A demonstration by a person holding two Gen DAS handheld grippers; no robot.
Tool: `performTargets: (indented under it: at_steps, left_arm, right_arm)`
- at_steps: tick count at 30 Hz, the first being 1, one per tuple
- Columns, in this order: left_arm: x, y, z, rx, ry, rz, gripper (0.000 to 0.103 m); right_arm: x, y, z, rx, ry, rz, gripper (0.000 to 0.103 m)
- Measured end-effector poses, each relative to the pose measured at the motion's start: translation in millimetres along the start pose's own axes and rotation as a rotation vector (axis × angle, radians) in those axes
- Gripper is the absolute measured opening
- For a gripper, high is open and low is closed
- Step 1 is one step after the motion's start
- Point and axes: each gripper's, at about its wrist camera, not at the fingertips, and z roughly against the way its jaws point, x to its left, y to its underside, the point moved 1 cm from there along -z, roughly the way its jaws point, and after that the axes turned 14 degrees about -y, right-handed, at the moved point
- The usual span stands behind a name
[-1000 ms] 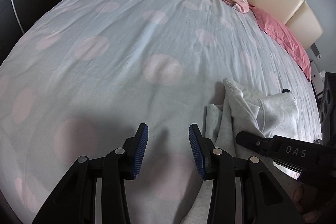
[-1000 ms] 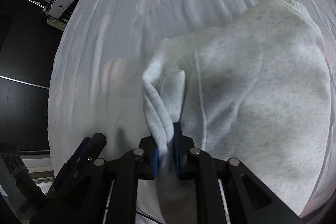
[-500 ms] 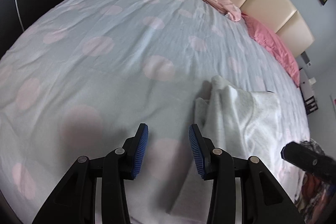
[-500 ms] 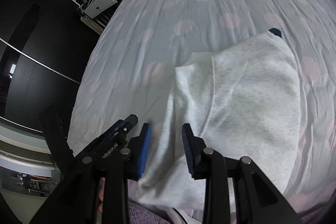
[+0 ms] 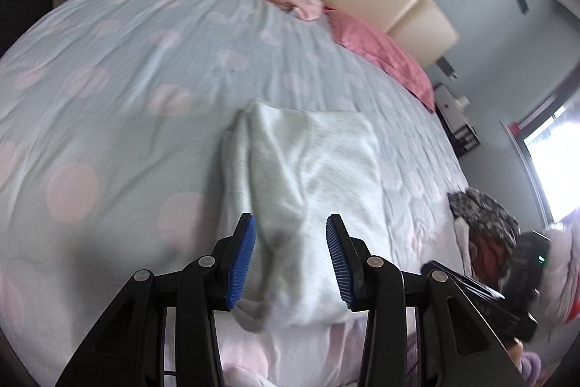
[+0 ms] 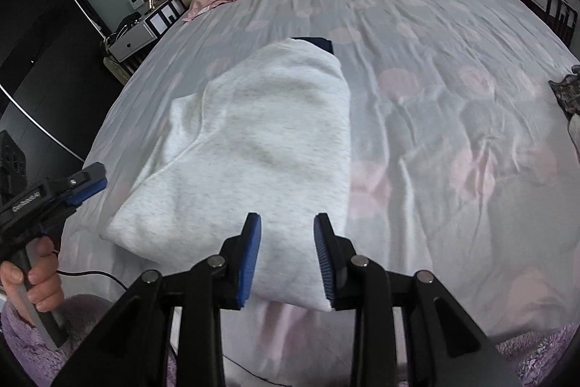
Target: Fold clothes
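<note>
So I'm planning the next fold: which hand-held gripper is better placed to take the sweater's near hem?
Right hand-held gripper, probably: it hangs open over the sweater's near hem.

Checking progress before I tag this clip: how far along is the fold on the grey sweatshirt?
Done: the grey sweatshirt lies folded into a compact slab on the dotted bedspread, sleeve tucked in.
In hand: nothing. The right hand-held gripper has just been opening, with no cloth pinched; the left hand-held gripper is open above the sweatshirt.
Left: possibly one more fold; a dark heap of clothes waits at the bed's edge.
</note>
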Motion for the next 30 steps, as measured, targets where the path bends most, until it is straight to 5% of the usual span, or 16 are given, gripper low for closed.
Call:
performTargets:
  at_steps: [4, 10, 13, 21, 24, 27, 30]
  left_arm:
    - [-19.0, 11.3, -14.5, 0.070, -0.108, -0.095, 0.042]
    - [-27.0, 29.9, -70.0, 0.249, -0.392, -0.207, 0.042]
    - [-31.7, 32.2, -88.5, 0.293, -0.458, -0.246, 0.042]
    - [-32.6, 30.1, -98.8, 0.323, -0.481, -0.241, 0.042]
    - [-31.9, 30.2, -96.7, 0.323, -0.476, -0.235, 0.042]
    - [-31.2, 31.0, -94.7, 0.317, -0.478, -0.242, 0.043]
    - [-30.3, 31.8, -91.6, 0.313, -0.469, -0.234, 0.043]
  right_arm:
    - [-21.5, 19.0, -6.5, 0.016, -0.038, -0.042, 0.030]
    - [-34.5, 46.9, -46.7, 0.115, -0.043, -0.051, 0.029]
    - [-47.4, 51.6, -50.2, 0.107, -0.092, -0.086, 0.029]
    - [-56.9, 80.7, -29.1, 0.129, -0.050, -0.095, 0.044]
    - [-42.0, 92.8, -36.5, 0.162, 0.008, -0.037, 0.045]
    - [-35.0, 91.2, -42.8, 0.100, 0.058, -0.021, 0.045]
    - [-39.8, 90.1, -60.2, 0.135, 0.036, -0.076, 0.045]
